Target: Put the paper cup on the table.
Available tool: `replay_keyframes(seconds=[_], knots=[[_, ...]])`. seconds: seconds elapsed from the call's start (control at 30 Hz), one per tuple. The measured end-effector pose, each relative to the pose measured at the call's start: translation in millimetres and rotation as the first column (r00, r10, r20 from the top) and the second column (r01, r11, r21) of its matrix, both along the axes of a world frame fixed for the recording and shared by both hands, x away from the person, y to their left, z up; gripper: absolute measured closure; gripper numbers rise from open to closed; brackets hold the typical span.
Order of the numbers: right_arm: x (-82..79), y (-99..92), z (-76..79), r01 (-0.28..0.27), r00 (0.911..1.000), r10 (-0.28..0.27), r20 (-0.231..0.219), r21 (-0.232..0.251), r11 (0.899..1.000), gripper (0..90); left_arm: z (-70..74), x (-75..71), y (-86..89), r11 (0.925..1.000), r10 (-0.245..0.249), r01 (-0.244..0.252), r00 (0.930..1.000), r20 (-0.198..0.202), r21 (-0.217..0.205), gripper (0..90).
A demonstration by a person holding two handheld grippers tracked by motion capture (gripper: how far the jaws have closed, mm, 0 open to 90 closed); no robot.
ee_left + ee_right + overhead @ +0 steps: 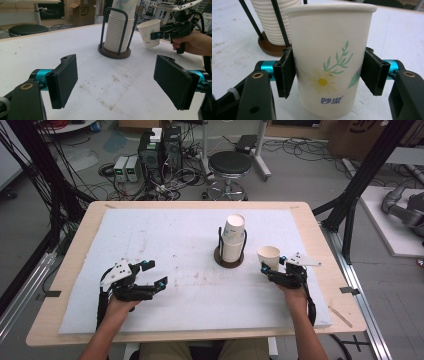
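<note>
Black jaws of the right gripper (325, 75) clamp a white paper cup with a daisy print (329, 62), held upright just right of the dark wire cup holder (229, 251) and its stack of white paper cups (233, 238). Well left of that holder, the left gripper (154, 274) rests over the white-padded worktop (190, 285), jaws wide, holding nothing.

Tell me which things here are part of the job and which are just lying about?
Part of the job:
paper cup clamped in the right gripper
stack of cups in its rack
open left gripper

Lying about:
stool
computer boxes
floor cables
</note>
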State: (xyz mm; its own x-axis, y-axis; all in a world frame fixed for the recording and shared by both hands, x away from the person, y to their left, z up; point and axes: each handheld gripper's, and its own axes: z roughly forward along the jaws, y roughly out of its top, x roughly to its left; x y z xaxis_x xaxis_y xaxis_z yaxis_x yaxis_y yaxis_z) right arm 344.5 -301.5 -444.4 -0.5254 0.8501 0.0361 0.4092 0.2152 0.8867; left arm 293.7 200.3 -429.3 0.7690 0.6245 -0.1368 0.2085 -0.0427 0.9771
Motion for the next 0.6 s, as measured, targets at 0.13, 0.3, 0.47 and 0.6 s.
replay_keyframes(seconds=[0.13,0.3,0.47,0.6], knots=[[-1.1,-0.6,-0.9,-0.002,0.9998,0.002,-0.022,-0.017,1.0,35.1,0.1,0.0,0.2,1.0,0.003,-0.003,1.0,0.001,-0.002,19.4],[-7.2,-7.6,-3.2,0.002,0.9987,-0.003,-0.05,-0.013,1.0,35.2,0.3,0.2,1.0,1.0,0.006,-0.006,1.0,-0.002,-0.001,19.4],[-13.8,-10.0,-2.8,-0.002,0.9983,0.0,-0.059,-0.031,1.0,35.2,0.4,0.6,0.6,1.0,0.004,-0.004,1.0,-0.004,0.002,19.4],[-18.1,-13.1,-3.7,-0.007,0.9979,0.005,-0.065,-0.039,0.999,34.7,0.4,0.8,0.4,1.0,0.006,-0.006,1.0,-0.007,-0.001,19.4]])
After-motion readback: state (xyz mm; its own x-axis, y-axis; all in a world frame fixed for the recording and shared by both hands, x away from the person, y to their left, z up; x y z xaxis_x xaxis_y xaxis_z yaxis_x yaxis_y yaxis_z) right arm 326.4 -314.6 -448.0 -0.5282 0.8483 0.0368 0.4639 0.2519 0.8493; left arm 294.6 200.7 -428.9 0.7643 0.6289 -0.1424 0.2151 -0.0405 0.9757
